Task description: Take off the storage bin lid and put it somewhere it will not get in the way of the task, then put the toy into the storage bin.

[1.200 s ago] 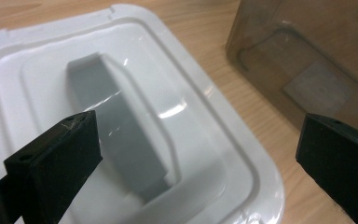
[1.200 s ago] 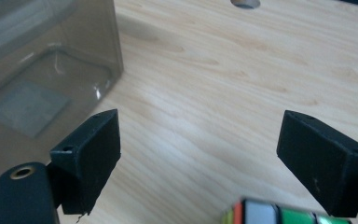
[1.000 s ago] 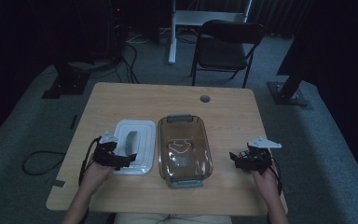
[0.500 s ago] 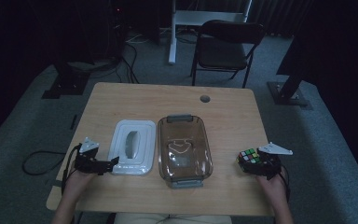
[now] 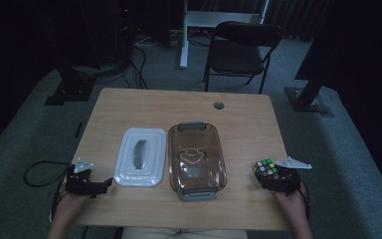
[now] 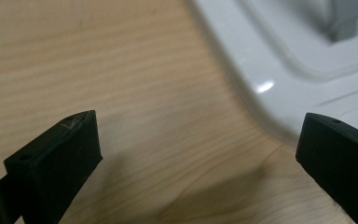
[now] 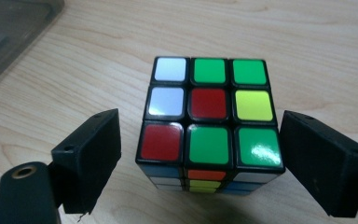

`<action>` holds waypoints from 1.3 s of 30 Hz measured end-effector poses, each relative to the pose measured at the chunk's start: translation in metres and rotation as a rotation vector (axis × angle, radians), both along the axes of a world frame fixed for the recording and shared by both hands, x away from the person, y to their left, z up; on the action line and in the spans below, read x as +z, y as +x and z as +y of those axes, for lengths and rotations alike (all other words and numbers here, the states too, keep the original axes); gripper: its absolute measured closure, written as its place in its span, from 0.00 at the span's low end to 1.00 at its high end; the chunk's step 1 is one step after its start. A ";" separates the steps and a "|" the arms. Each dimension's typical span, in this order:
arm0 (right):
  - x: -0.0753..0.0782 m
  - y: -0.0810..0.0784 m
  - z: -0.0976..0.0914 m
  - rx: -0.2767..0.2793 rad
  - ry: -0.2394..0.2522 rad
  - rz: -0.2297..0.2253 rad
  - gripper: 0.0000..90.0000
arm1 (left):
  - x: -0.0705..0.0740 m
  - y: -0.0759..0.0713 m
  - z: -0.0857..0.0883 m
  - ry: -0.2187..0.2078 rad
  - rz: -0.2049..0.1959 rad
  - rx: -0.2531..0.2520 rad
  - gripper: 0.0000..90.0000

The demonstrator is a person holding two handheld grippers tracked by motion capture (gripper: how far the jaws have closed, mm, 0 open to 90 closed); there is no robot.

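A scrambled Rubik's cube (image 5: 264, 168) (image 7: 209, 116) rests on the wooden table (image 5: 248, 119) at the front right. My right gripper (image 5: 269, 178) (image 7: 200, 140) straddles it, one jaw on each side. Its jaws have just been closing, and a gap still shows between the left jaw and the cube, so it is open. My left gripper (image 5: 104, 185) (image 6: 198, 140) is open low over bare wood at the front left, beside the corner of a white lid (image 5: 139, 157) (image 6: 298, 60). Nothing is between its jaws.
A clear brownish container (image 5: 171, 164) (image 7: 9, 28) with grey end handles sits mid-table, right of the lid. A cable hole (image 5: 219, 105) is near the far edge. A folding chair (image 5: 238, 50) stands beyond the table. Cables trail off the front left.
My left gripper has moved left off the white lid and down toward the table's front left. The right gripper sank slightly, and the cube now shows in front of it on the table.
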State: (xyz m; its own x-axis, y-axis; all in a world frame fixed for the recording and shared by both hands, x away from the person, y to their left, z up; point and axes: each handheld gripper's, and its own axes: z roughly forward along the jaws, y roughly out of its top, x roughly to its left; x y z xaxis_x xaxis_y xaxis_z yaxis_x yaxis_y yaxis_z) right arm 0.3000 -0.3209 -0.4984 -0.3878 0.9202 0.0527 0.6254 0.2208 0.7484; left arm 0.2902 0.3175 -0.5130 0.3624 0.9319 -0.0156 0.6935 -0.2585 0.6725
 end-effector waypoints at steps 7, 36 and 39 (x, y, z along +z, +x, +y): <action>-0.002 0.000 -0.002 -0.012 0.002 0.006 0.20 | -0.008 0.000 -0.003 0.009 0.012 0.009 0.01; -0.006 0.009 0.005 0.004 -0.064 0.045 0.37 | -0.011 0.003 -0.009 0.020 -0.025 0.046 0.01; -0.005 0.009 0.005 0.001 -0.062 0.044 0.37 | -0.011 0.003 -0.009 0.021 -0.026 0.043 0.01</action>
State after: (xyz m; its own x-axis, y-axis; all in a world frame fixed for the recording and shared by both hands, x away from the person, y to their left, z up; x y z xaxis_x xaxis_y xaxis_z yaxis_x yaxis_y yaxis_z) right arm 0.3091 -0.3156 -0.5036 -0.3877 0.9217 0.0126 0.6572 0.2668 0.7050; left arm 0.2934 0.3089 -0.5243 0.3220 0.9466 0.0129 0.6868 -0.2429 0.6850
